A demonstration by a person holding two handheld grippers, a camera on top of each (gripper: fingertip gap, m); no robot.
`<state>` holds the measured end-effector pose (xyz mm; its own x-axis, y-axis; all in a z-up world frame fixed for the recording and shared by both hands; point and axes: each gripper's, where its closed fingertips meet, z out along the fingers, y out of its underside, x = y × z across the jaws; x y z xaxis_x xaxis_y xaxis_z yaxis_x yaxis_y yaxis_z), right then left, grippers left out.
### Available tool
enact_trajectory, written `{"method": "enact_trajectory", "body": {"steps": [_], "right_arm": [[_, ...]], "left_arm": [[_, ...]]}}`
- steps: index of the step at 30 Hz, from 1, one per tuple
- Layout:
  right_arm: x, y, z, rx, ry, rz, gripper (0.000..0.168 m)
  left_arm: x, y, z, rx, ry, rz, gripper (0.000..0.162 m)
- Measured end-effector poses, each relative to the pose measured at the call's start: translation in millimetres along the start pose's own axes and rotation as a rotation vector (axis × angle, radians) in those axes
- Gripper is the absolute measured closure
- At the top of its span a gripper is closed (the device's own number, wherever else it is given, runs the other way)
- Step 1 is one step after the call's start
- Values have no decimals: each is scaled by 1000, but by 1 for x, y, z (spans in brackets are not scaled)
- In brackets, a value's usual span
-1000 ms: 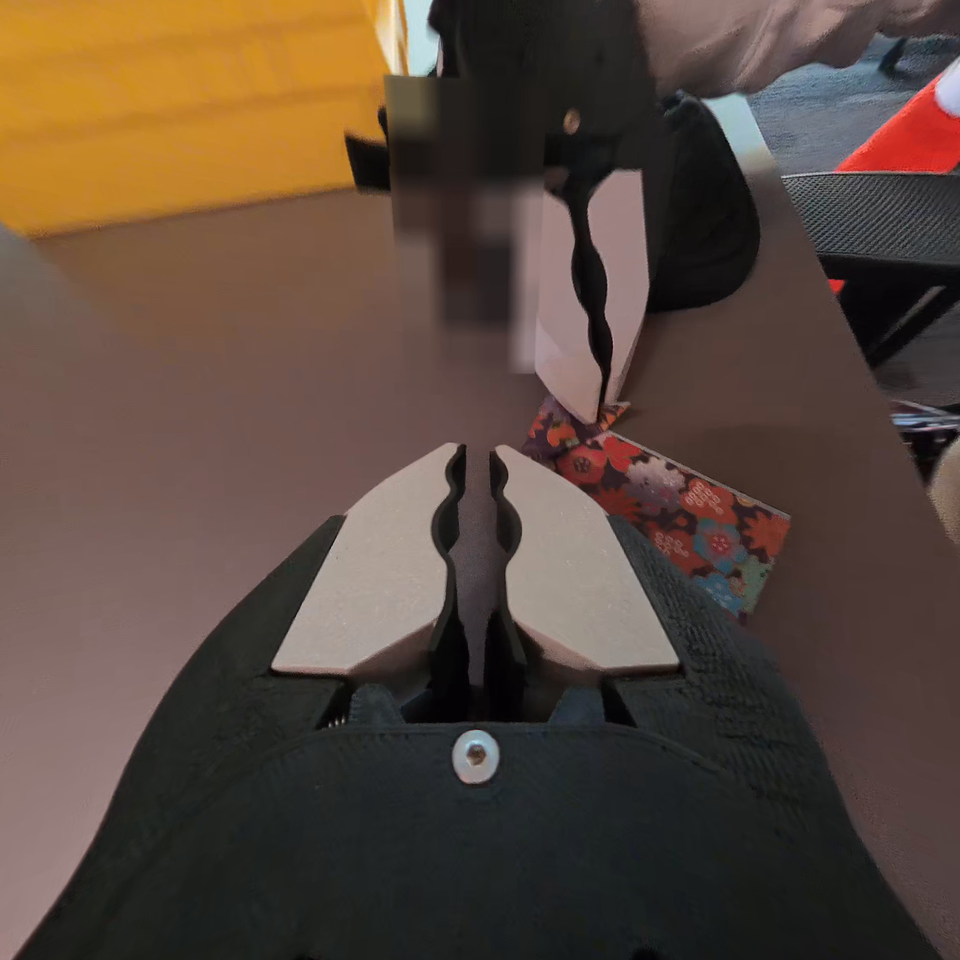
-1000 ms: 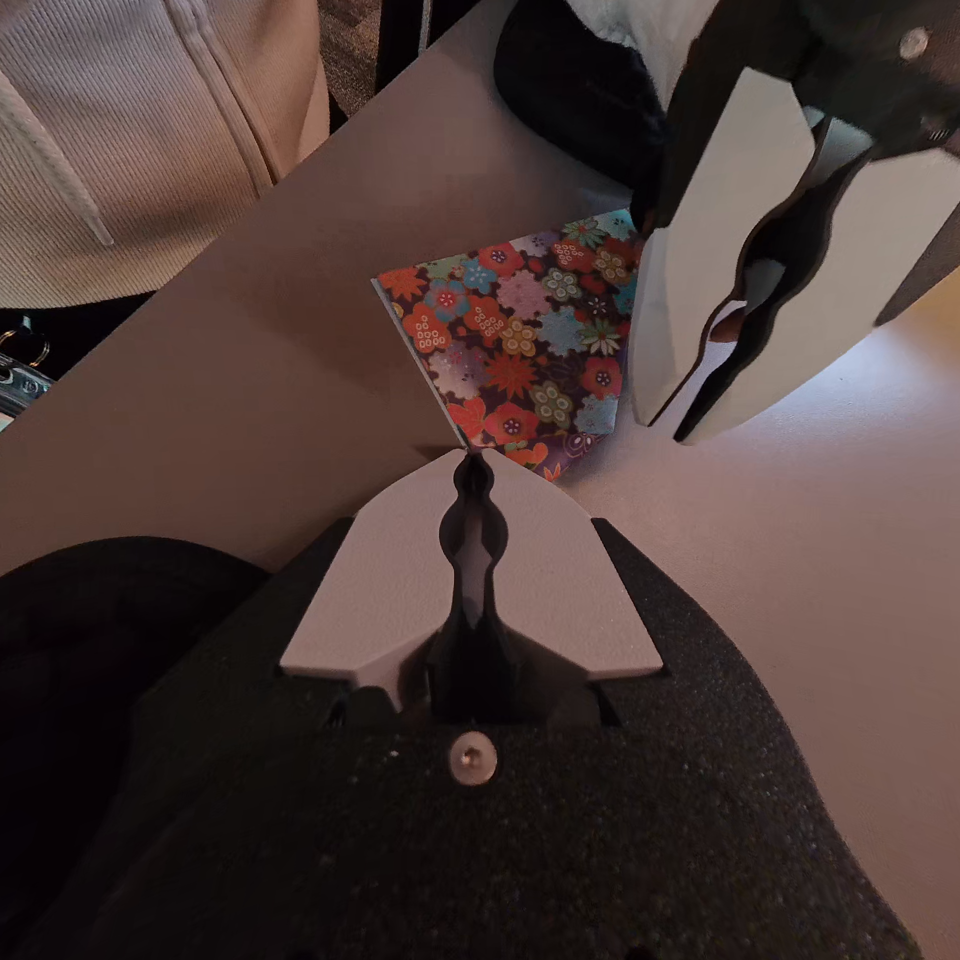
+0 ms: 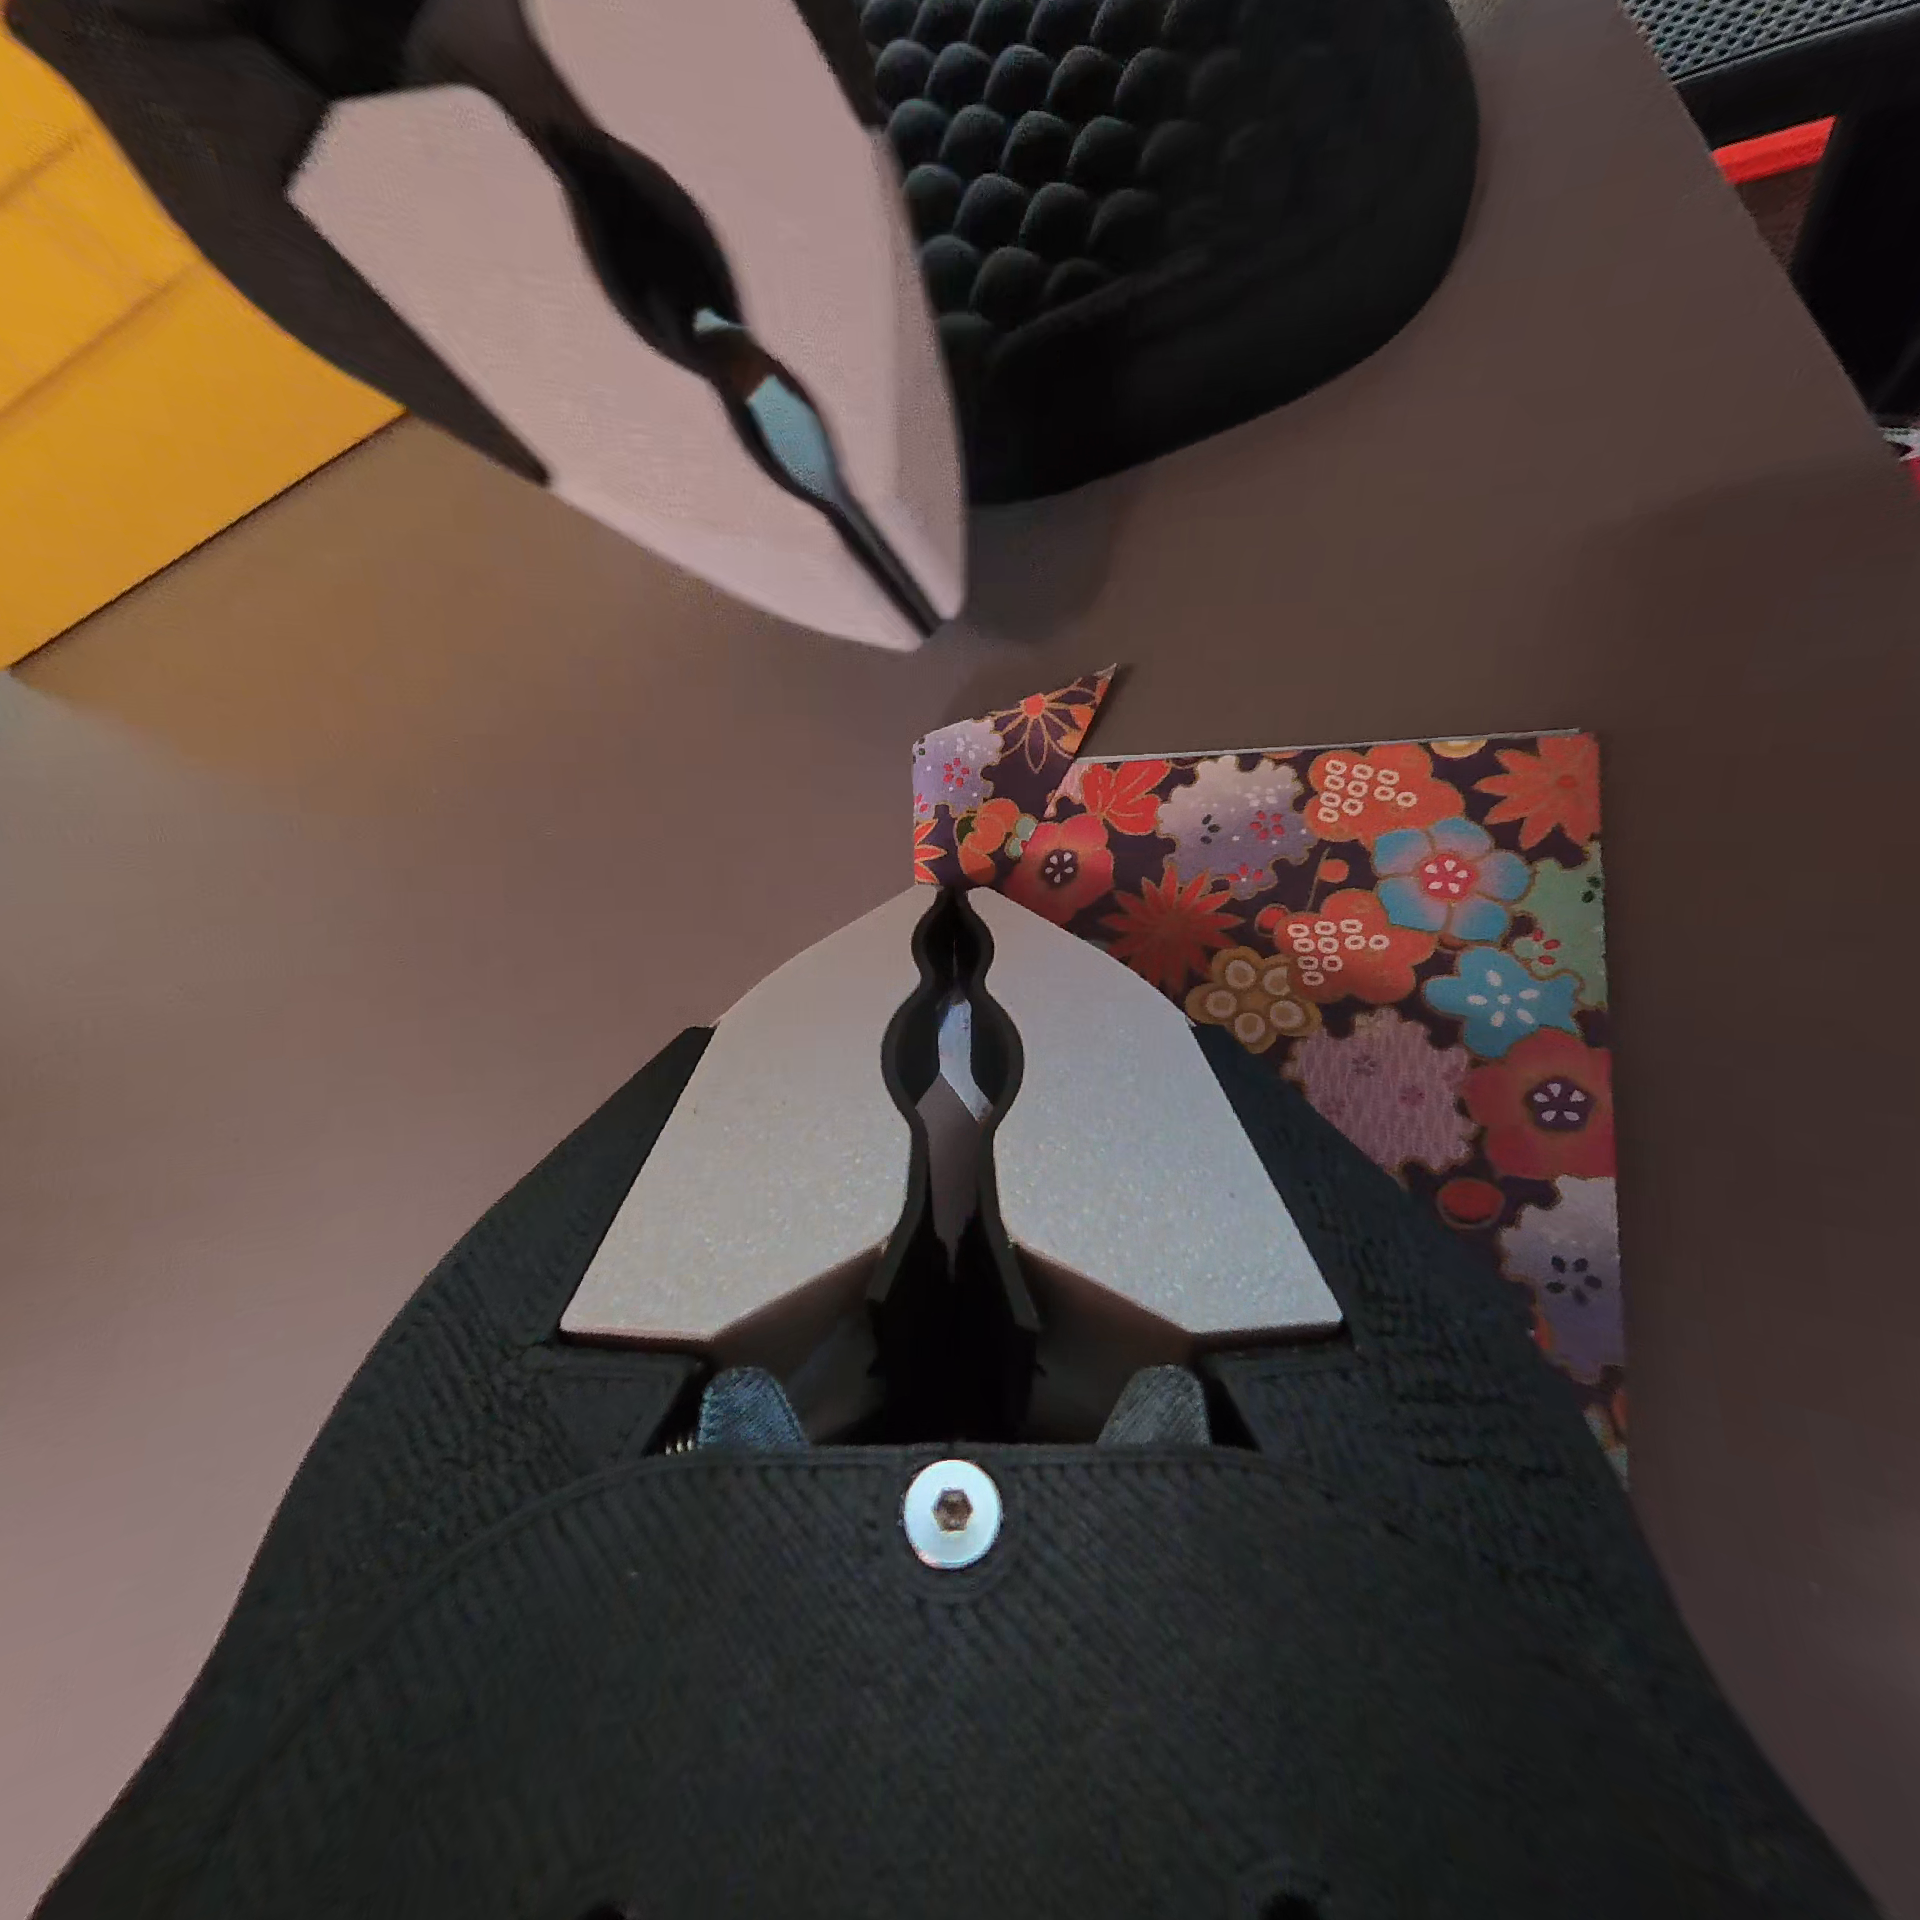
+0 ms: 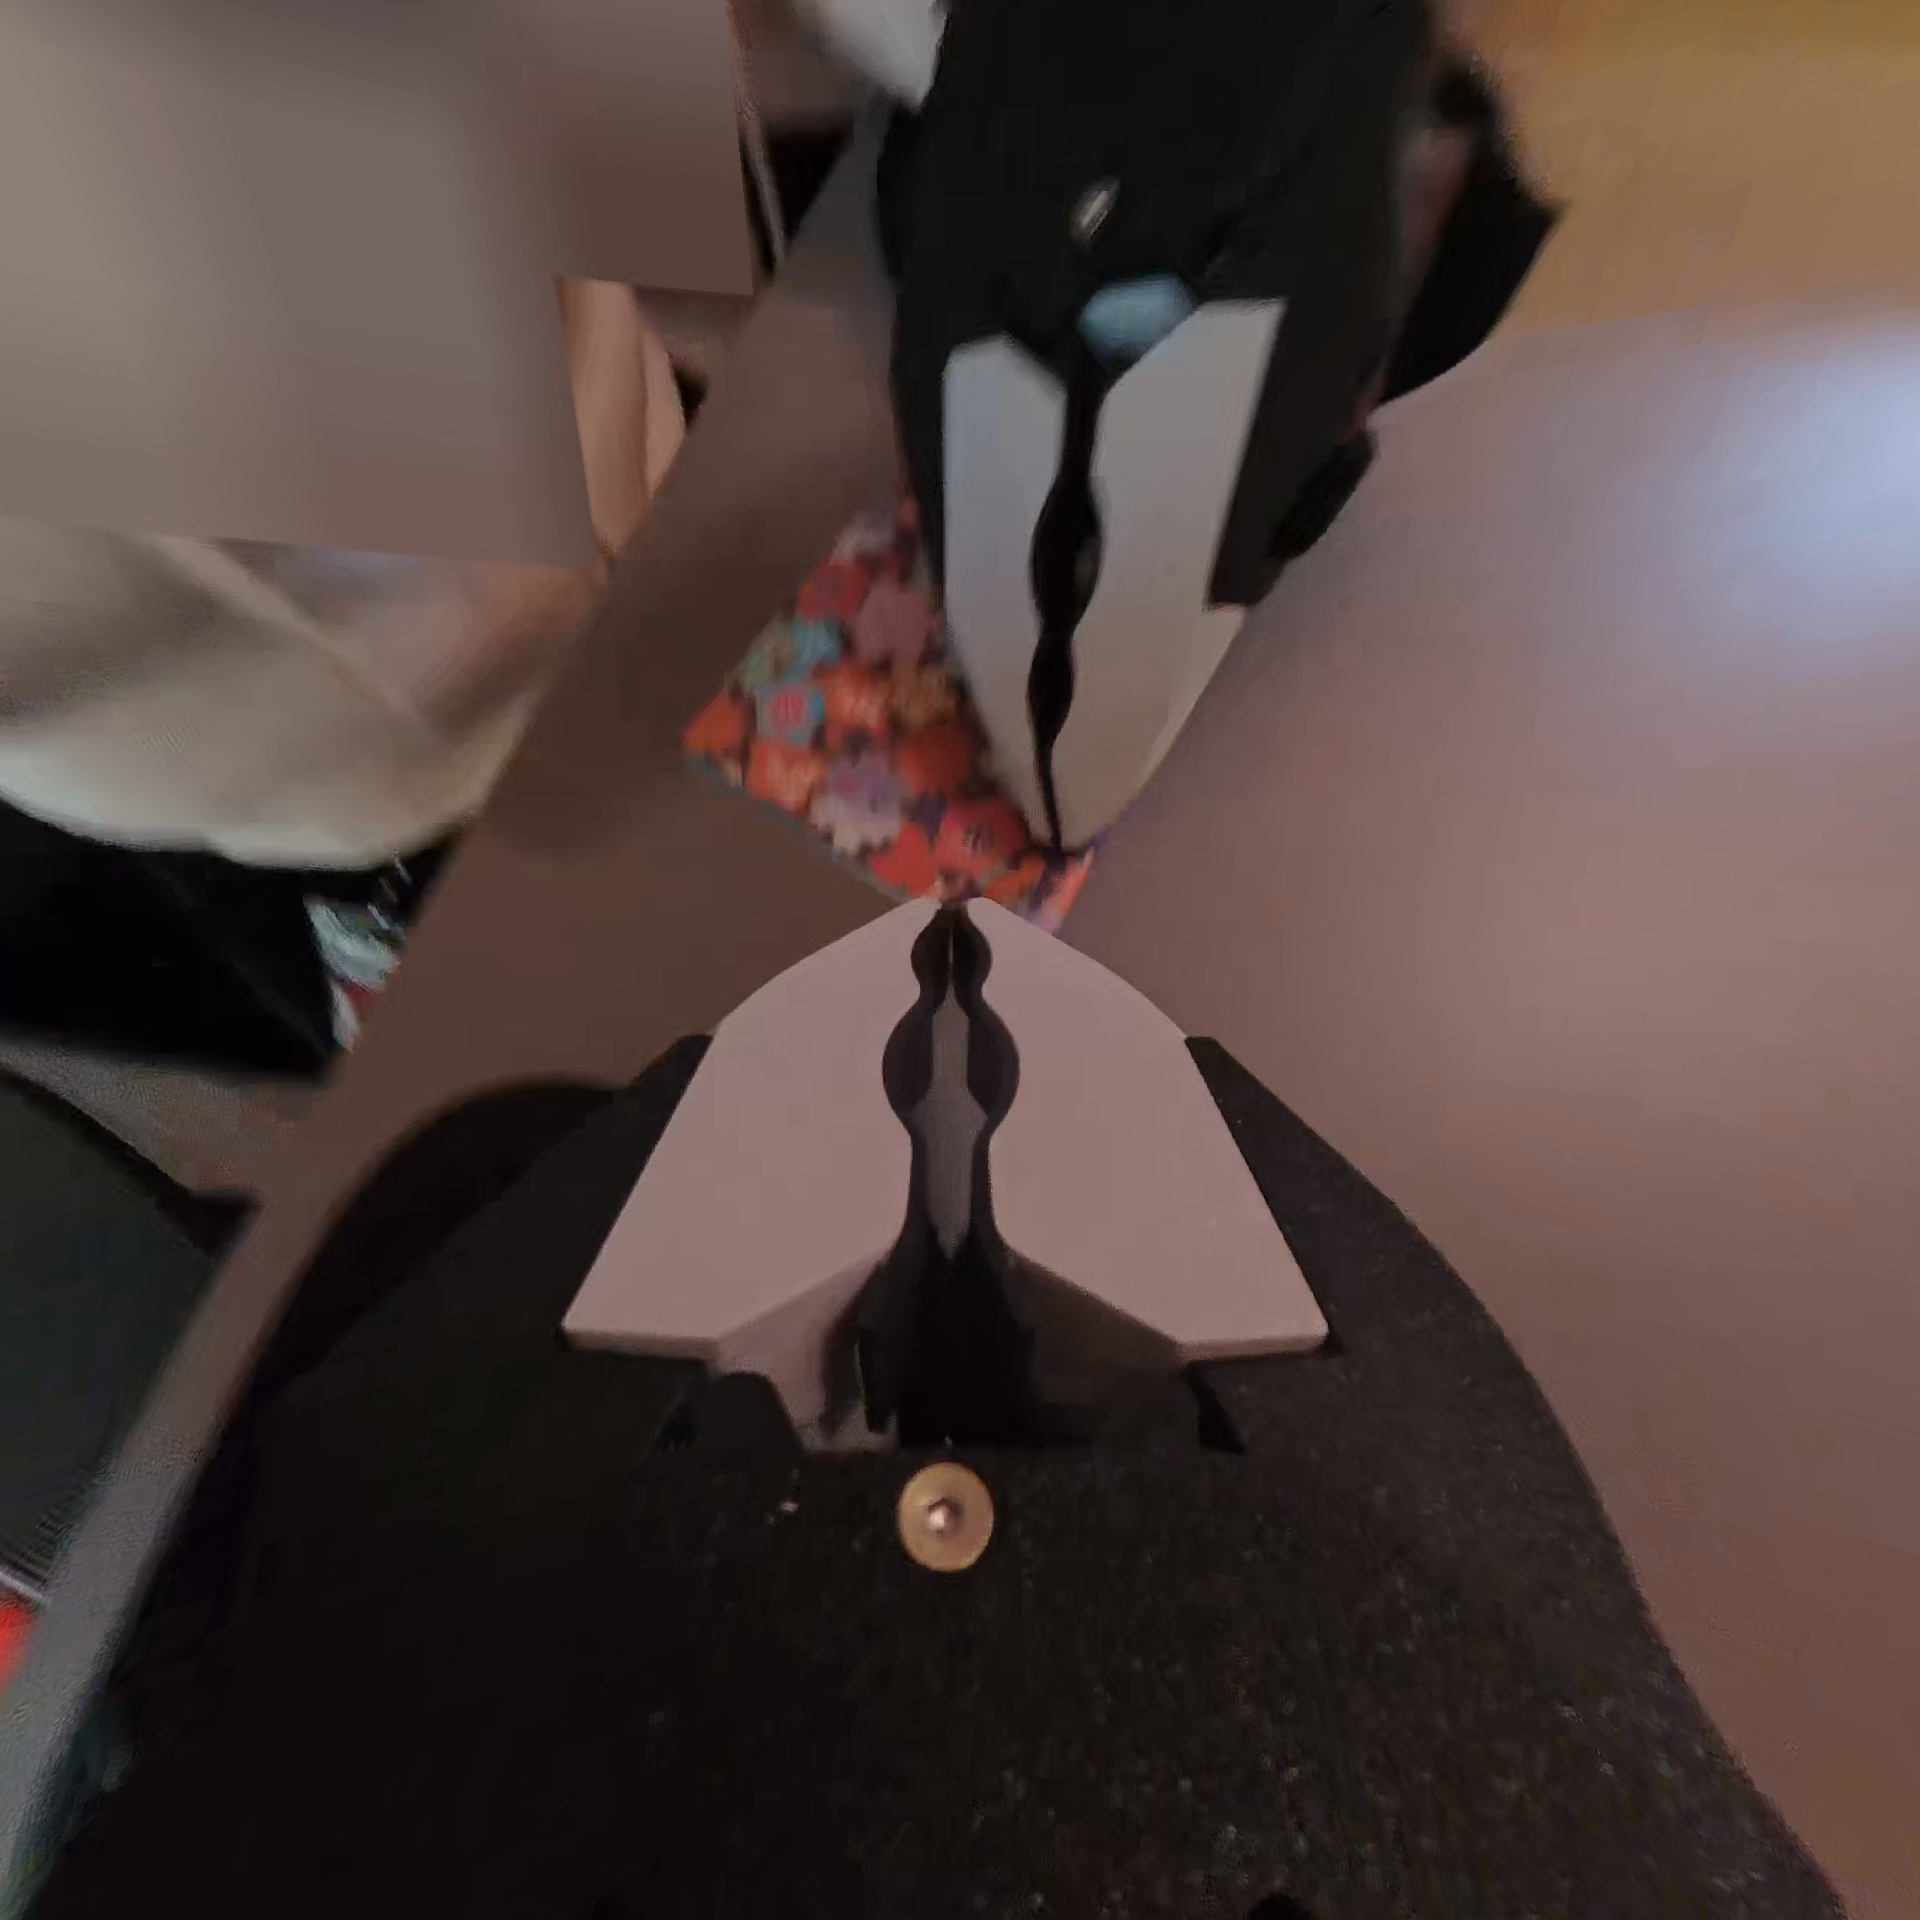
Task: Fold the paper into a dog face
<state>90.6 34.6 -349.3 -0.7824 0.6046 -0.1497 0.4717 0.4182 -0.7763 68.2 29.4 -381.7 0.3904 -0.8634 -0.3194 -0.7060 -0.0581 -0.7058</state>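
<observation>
The flower-patterned paper (image 3: pixel 1351 935) lies folded on the brown table (image 3: pixel 416 935), with a small corner flap (image 3: pixel 1049 717) standing up at its far left corner. My left gripper (image 3: pixel 951 899) is shut, its tips resting on the paper's left corner; more paper shows under the jaws. My right gripper (image 3: pixel 925 623) is shut and empty, hovering just beyond the flap, apart from it. The right wrist view is blurred: my right gripper (image 4: pixel 951 909) sits shut at the paper's (image 4: pixel 852 748) near corner, and the left gripper (image 4: pixel 1055 842) points down onto it.
A black case with bumpy foam lining (image 3: pixel 1143 208) lies on the table just behind the paper. A yellow surface (image 3: pixel 104 416) lies past the table's far left edge. A person in a cream top (image 4: pixel 229 675) is at the table edge beside the paper. Left tips to right tips: about 4 cm.
My left gripper moved forward onto the paper's corner and shut. My right gripper let go of the corner it held and drew back a little; the folded flap stays up.
</observation>
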Motion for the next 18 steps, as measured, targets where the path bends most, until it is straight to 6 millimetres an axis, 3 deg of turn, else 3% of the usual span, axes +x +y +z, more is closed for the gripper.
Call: {"method": "enact_trajectory", "body": {"steps": [2, 5, 9, 13, 18], "right_arm": [[5, -13, 5, -2, -78, 215, 168], [10, 2, 17, -191, -201, 431, 168], [17, -1, 28, -272, -355, 566, 168], [17, 11, 34, -407, -418, 624, 168], [11, 14, 29, -446, -488, 782, 168]], "left_arm": [[0, 0, 0, 0, -3, 4, 162], [0, 0, 0, 0, -10, 12, 162], [0, 0, 0, 0, -10, 12, 162], [0, 0, 0, 0, -9, 13, 162], [0, 0, 1, 0, -14, 23, 162]]}}
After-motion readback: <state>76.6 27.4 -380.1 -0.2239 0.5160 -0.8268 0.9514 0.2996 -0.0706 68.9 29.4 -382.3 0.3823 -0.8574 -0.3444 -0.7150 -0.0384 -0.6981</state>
